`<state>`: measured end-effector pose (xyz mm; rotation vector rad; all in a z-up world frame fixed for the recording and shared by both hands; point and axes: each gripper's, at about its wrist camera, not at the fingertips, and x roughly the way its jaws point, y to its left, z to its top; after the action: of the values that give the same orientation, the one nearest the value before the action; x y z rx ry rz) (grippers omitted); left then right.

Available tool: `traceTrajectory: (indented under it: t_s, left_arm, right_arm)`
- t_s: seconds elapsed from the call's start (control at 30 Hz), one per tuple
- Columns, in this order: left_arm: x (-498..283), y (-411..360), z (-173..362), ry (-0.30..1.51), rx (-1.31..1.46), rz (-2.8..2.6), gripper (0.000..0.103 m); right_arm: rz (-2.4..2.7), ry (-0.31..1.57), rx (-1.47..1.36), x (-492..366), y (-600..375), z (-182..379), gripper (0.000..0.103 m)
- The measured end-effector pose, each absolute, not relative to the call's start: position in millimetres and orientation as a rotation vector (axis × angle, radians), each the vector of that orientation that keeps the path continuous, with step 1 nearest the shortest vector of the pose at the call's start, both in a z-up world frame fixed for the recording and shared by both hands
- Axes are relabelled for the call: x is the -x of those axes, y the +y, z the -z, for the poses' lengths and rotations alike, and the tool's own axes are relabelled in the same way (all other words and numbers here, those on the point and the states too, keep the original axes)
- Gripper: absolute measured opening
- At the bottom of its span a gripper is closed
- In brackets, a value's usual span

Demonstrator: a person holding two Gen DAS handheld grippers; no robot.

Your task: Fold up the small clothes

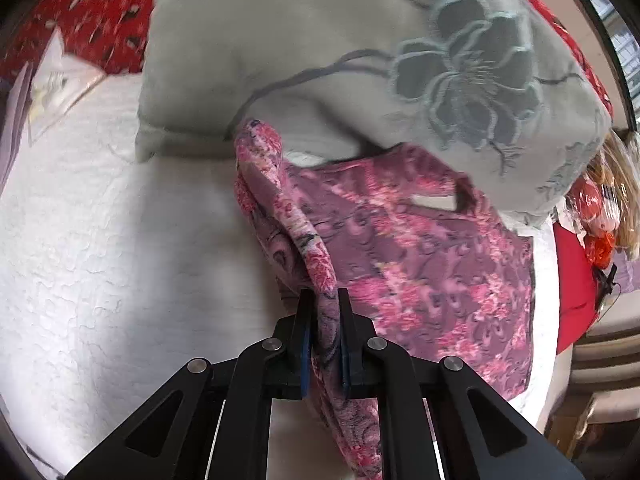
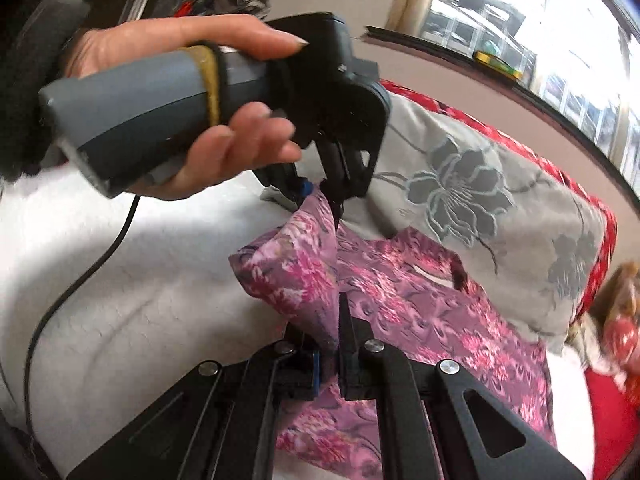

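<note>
A small pink and purple patterned garment (image 1: 432, 264) lies on a white bedspread (image 1: 120, 240), its far part against a grey flowered pillow. My left gripper (image 1: 325, 300) is shut on the garment's left edge and holds that edge lifted in a fold. In the right wrist view the garment (image 2: 420, 312) shows again. My right gripper (image 2: 334, 320) is shut on the same lifted edge nearer to me. The left gripper (image 2: 320, 196) appears there too, held in a hand, pinching the edge's far end above the bed.
A grey pillow with a dark flower (image 1: 360, 60) lies behind the garment, over a red patterned pillow (image 1: 92, 12). Papers (image 1: 52, 84) lie at far left. A red item and an orange bag (image 1: 600, 232) sit at right. A black cable (image 2: 80, 264) runs across the bedspread (image 2: 140, 300).
</note>
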<state>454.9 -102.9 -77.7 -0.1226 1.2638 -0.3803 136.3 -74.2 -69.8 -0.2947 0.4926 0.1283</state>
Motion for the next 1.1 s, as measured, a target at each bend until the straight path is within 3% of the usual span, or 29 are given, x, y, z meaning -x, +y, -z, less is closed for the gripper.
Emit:
traceTrajectory:
  t_s: [0.53,1.1]
  left_arm:
    - [-408,-217,22,1.188,0.016,0.447,0.009]
    - [-389,-341,44,1.189,-0.112,0.51,0.008]
  right_arm:
    - [-0.064,0.524,-0.203,-107,-191,46,0.005]
    - [-0.007,0.56,-0.612,-78,-308,72,0.005]
